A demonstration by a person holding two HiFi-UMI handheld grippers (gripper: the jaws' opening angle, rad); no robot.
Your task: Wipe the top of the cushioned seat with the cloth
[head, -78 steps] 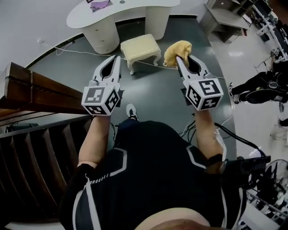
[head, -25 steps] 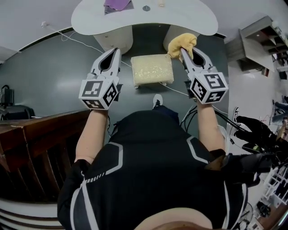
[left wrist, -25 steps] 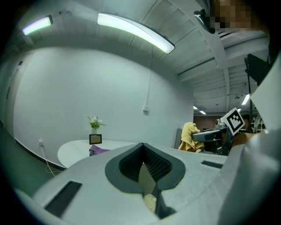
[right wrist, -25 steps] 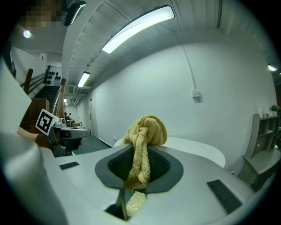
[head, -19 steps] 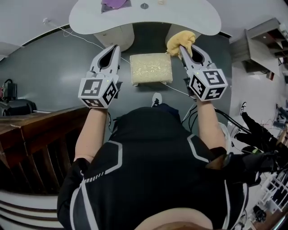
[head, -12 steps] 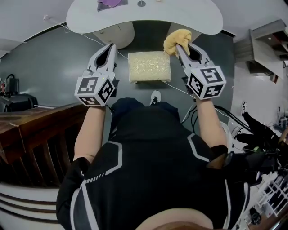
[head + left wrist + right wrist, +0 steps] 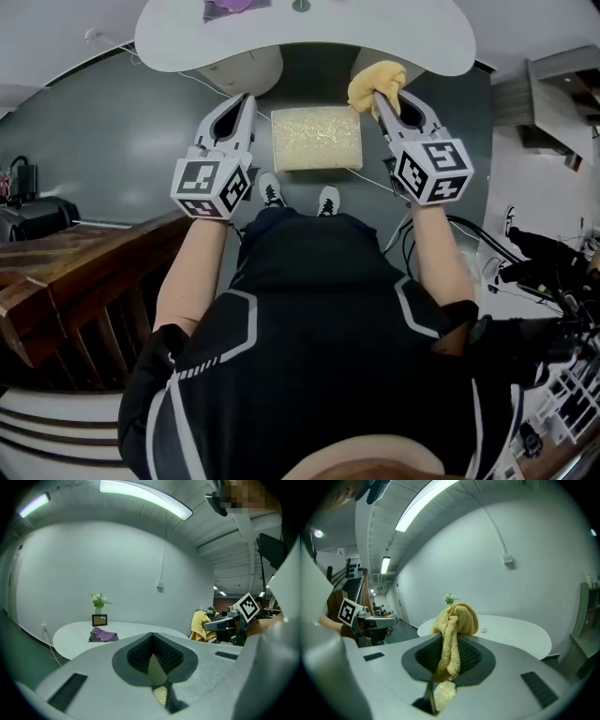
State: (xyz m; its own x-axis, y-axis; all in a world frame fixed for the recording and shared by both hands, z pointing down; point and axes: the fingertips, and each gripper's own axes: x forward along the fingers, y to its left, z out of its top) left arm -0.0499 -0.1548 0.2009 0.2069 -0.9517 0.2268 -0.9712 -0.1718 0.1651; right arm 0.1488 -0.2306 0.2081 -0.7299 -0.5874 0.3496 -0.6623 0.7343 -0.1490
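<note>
Yellow cloth (image 7: 375, 80) pinched by right gripper (image 7: 380, 96), head view, near cushioned seat (image 7: 316, 138), off its top; left gripper view: left gripper (image 7: 152, 637) clenched, empty; right gripper view: narrow fold only; could slip under wiping drag.

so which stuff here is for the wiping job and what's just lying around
For the job: yellow cloth, held in the jaws of the right gripper; cushioned seat.
Just lying about: purple cloth, picture frame and plant on the white table.

Three views, roughly toward one table (image 7: 427, 42)
</note>
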